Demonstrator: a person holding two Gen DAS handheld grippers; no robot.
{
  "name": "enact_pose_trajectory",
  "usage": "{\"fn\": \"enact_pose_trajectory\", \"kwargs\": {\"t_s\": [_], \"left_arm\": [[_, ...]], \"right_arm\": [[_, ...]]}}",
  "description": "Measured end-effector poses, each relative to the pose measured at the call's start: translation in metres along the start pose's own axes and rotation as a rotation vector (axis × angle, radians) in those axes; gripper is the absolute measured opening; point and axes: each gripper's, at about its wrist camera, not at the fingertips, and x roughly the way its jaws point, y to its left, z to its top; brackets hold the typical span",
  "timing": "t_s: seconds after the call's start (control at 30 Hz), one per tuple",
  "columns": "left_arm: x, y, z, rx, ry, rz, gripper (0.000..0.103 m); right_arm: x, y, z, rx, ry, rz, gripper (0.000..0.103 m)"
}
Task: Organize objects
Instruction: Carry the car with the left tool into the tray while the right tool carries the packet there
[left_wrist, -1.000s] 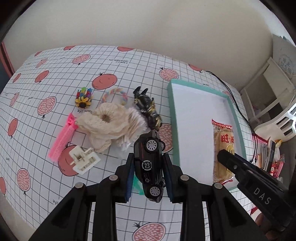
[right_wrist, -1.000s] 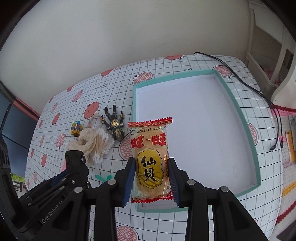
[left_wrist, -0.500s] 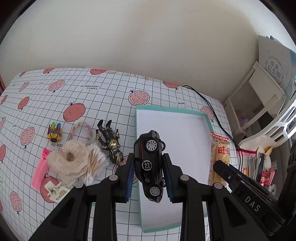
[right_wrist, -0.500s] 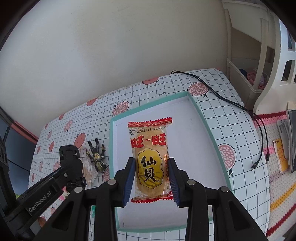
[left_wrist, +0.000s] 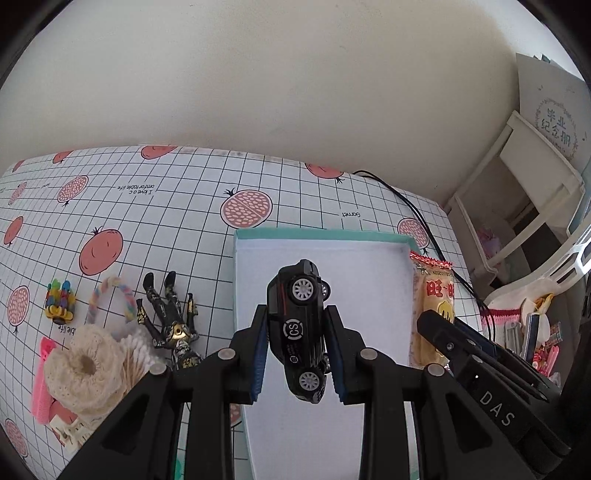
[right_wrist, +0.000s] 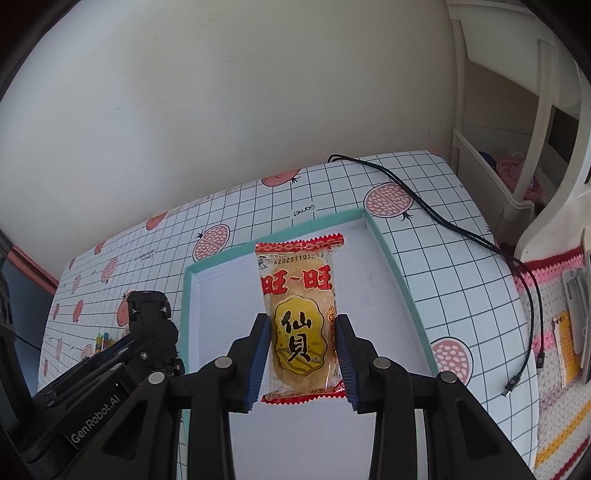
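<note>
Both tongs now over tray (left_wrist: 404, 242); figurine (left_wrist: 170, 317) left-view only.

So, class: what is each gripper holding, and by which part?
The left gripper clamps the black toy car across its roof and underside, mid-body. The right gripper pinches the rice cracker packet by the side edges of its lower half.

I see the white floor of the tray (left_wrist: 258, 258) bare and open from above, fenced only by its low teal rim. To its left the desk (left_wrist: 177, 221) is crowded: an action figure (left_wrist: 170, 321) lies just beside the rim, near cotton swabs (left_wrist: 135, 354) and a lace roll (left_wrist: 86, 373). A black cable (right_wrist: 443, 221) crosses the desk right of the tray.
</note>
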Motion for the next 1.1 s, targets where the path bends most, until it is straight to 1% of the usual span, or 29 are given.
{"fn": "enact_pose_trajectory", "kwargs": {"t_s": [0.13, 0.23, 0.37, 0.53, 0.67, 0.9, 1.1], "left_arm": [[0.012, 0.001, 0.006, -0.006, -0.002, -0.007, 0.030], [0.022, 0.003, 0.009, -0.009, -0.005, 0.003, 0.030], [0.038, 0.001, 0.011, -0.009, 0.013, 0.000, 0.030], [0.056, -0.003, 0.008, 0.001, 0.042, 0.008, 0.030], [0.065, -0.003, 0.006, 0.004, 0.058, 0.029, 0.030], [0.070, -0.001, 0.003, -0.002, 0.076, 0.034, 0.031], [0.061, -0.003, 0.007, 0.010, 0.049, 0.032, 0.031]], "right_arm": [[0.013, -0.003, 0.006, -0.004, -0.002, -0.007, 0.038], [0.021, -0.009, 0.010, 0.011, -0.003, -0.004, 0.038], [0.032, -0.013, 0.014, 0.018, -0.001, -0.013, 0.038], [0.049, -0.013, 0.012, 0.008, 0.023, -0.018, 0.038], [0.062, -0.015, 0.008, 0.005, 0.051, -0.032, 0.038], [0.066, -0.019, 0.006, 0.017, 0.068, -0.041, 0.038], [0.062, -0.020, 0.008, 0.016, 0.063, -0.055, 0.040]]}}
